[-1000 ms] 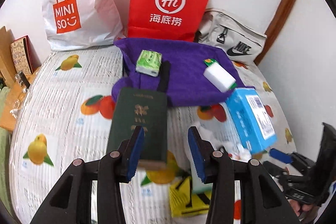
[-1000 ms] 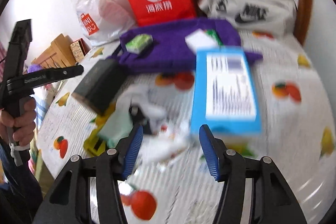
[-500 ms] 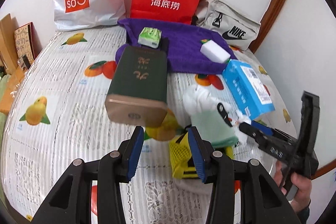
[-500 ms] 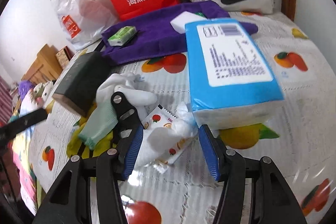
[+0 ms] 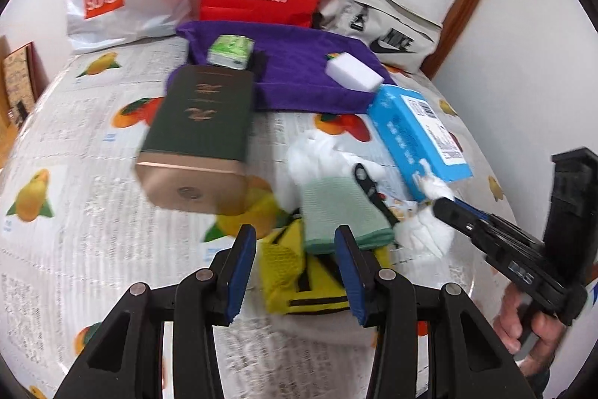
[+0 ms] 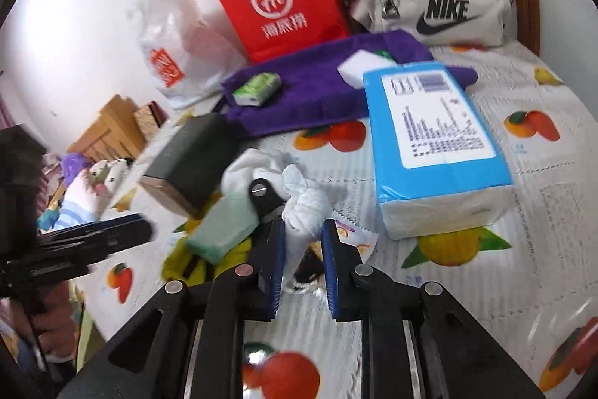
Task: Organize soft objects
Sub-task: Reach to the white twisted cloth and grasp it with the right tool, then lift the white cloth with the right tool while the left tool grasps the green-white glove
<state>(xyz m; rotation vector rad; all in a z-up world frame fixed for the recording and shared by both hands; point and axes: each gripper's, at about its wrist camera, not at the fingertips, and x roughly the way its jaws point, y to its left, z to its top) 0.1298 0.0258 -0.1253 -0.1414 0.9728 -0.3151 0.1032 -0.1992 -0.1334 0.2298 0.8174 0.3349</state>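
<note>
Centrally on the fruit-printed bedspread, the right gripper has just been closing and now pinches a crumpled white tissue wad. Beside it lie a ribbed mint-green sock and a glossy blue tissue pack. Nearer the front edge, the left gripper hangs partly open, gripping nothing, above a yellow mesh pouch. A plush purple towel spreads toward the far edge.
</note>
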